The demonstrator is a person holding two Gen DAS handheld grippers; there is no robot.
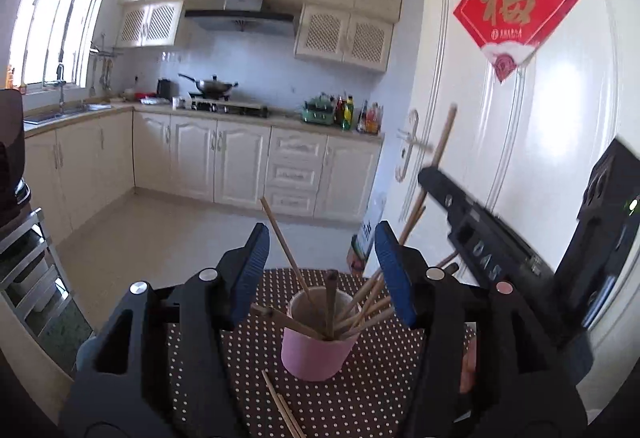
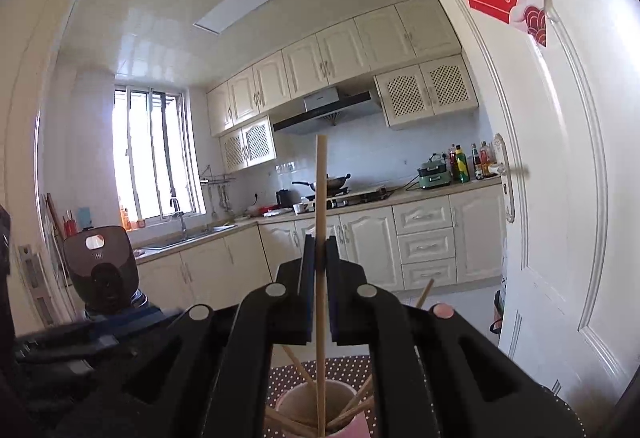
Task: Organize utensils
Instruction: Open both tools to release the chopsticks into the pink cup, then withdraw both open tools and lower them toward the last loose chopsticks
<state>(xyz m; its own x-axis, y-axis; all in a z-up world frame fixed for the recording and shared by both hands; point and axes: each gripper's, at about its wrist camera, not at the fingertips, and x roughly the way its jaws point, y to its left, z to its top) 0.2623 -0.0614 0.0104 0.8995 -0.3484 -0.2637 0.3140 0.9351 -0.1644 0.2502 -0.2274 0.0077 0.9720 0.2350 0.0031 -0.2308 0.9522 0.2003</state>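
Left gripper (image 1: 322, 270), black w/ blue pads, hangs w/ jaws apart over a round pink plastic cup (image 1: 316, 346); nothing pressed between the pads. One loose wooden chopstick (image 1: 286, 250) leans up thru the gap, closer to the 9 o'clock pad, apparently not touching either. Cup sits on a brown tablecloth w/ white polka dots (image 1: 380, 378), approx at frame centre-bottom. Inside the cup: a fan of light wooden chopsticks (image 1: 360, 312), most splaying toward 2–3 o'clock, one dark stick near upright, a couple lying across the rim toward 9 o'clock. Two more pale chopsticks (image 1: 282, 408) lie flat on the cloth at the cup's 7 o'clock, just beside its base.

Right gripper (image 2: 319, 250) is clamped on a single long pale chopstick (image 2: 321, 197), held upright; stick's top pokes well above the fingertips at 12 o'clock, lower end runs down into the same pink cup (image 2: 352, 426) at 6 o'clock. In left wrist view that gripper's black body shows at 3 o'clock, above & right of the cup.

Bkgd: cream kitchen cabinets (image 1: 224, 157) at 11–12 o'clock, white door (image 1: 520, 117) w/ red diamond-shaped paper (image 1: 516, 1) at 2 o'clock.
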